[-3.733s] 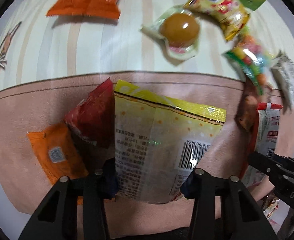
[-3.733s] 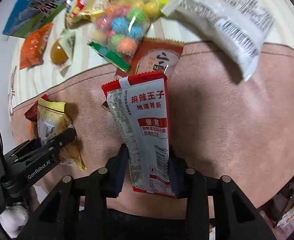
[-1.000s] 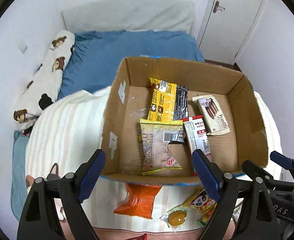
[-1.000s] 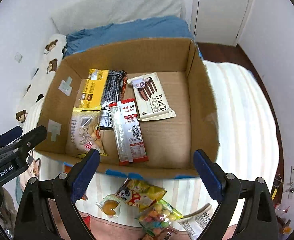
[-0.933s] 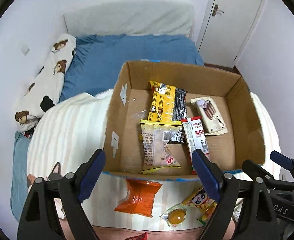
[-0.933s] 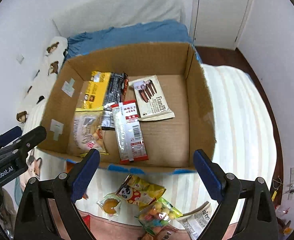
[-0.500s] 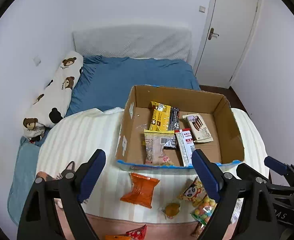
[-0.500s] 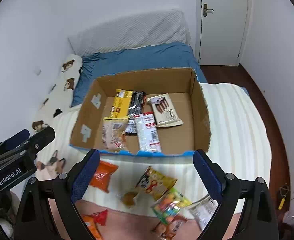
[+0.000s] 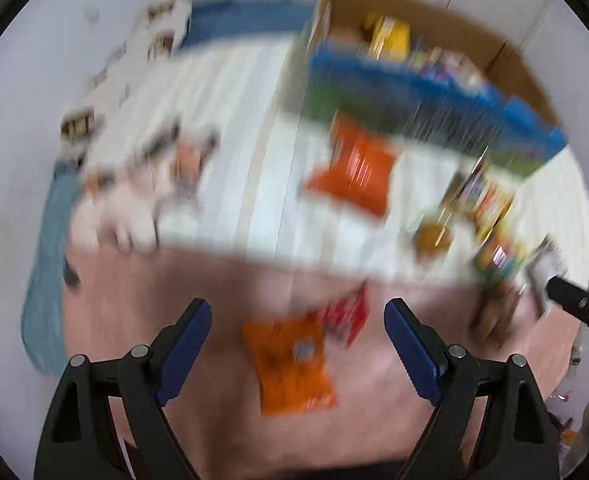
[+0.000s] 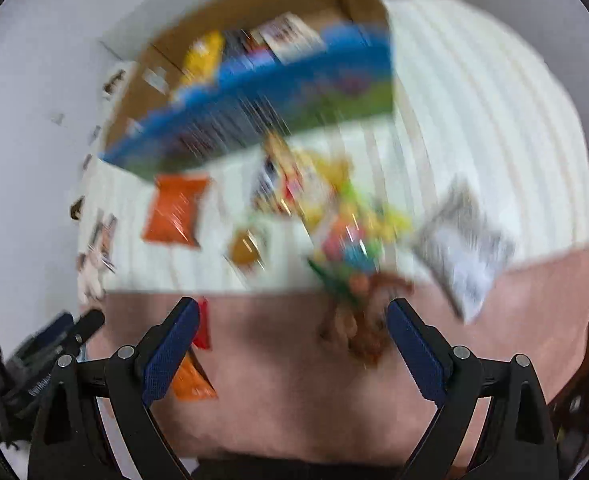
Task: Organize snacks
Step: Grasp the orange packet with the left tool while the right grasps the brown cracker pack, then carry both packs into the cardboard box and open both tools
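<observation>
- In the left wrist view, which is heavily blurred, the left gripper [image 9: 296, 330] is seen with its blue-padded fingers [image 9: 184, 340] spread wide and nothing held between them.
- Just ahead of the fingers, an orange packet [image 9: 290, 368] is seen lying flat on the pink blanket [image 9: 134, 300], with a red packet [image 9: 346, 316] touching its far right corner.
- Farther off, on the striped cream cover [image 9: 234, 120], a larger orange bag [image 9: 354, 168] is found near the front wall of the cardboard box [image 9: 506, 64].
- Yellow and other wrappers are made out inside the box, too smeared to be named.
- To the right, a round amber sweet [image 9: 432, 236] and a colourful mix of packets [image 9: 490, 216] are scattered, and a tip of the right gripper [image 9: 578, 308] is caught at the edge.
- In the right wrist view, equally blurred, the right gripper [image 10: 292, 332] is likewise shown with fingers [image 10: 414, 346] set wide apart and empty.
- A brown packet [image 10: 358, 320] lies between and just beyond them on the pink blanket [image 10: 274, 380].
- A bag of coloured candy balls [image 10: 350, 240] and a white packet [image 10: 462, 248] are seen beyond it, and the cardboard box [image 10: 254, 12] stands at the far side of the cover.
</observation>
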{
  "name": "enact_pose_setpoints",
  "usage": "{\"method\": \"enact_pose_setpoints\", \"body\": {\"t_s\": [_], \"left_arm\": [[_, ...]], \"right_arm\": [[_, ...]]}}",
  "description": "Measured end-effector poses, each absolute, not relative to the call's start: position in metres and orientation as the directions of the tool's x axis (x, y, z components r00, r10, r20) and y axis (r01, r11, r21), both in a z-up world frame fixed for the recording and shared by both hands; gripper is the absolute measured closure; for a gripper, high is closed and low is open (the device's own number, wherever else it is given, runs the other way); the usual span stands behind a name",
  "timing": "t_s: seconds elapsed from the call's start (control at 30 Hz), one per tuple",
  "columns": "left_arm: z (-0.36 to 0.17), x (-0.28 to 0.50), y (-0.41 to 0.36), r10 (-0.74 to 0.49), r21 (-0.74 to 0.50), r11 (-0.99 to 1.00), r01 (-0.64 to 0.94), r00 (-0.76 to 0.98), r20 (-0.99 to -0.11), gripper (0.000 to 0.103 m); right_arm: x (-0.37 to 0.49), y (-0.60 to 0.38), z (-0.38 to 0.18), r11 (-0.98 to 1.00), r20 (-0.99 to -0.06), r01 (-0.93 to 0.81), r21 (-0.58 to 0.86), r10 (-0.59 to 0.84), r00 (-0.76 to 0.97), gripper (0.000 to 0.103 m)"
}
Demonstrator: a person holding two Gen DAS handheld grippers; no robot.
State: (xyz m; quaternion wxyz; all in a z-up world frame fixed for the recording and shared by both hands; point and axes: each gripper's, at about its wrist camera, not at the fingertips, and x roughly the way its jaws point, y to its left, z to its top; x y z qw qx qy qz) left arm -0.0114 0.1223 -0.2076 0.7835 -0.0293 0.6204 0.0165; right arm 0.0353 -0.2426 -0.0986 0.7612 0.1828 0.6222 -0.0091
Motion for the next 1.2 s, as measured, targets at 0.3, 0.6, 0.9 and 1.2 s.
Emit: {"method": "enact_pose_setpoints", "body": {"t_s": [0.3, 0.6, 0.9, 1.2], "left_arm": [[-0.318, -0.040, 0.142, -0.189, -0.173, 0.956, -0.237, -0.050, -0.981, 0.015], [-0.325, -0.025, 0.114, -0.091, -0.093, 0.982, -0.163, 0.016, -0.996, 0.035], [-0.324, -0.042, 0.063, -0.073, -0.074, 0.997, -0.038, 0.036, -0.997, 0.038], [-0.338, -0.051, 0.016, -0.011, -0.010, 0.997, 0.073, 0.020, -1.000, 0.038]], "right_arm": [[0.019, -0.284, -0.173, 0.831, -0.949, 0.459, 0.315, 0.274, 0.156, 0.007], [0.045, -0.259, -0.211, 0.921, -0.993, 0.373, 0.111, 0.087, 0.080, 0.038], [0.001, -0.233, -0.211, 0.984, -0.994, 0.138, 0.112, 0.112, 0.009, 0.044], [-0.017, -0.220, -0.224, 0.979, -0.985, 0.136, 0.154, 0.163, -0.053, 0.028]]}}
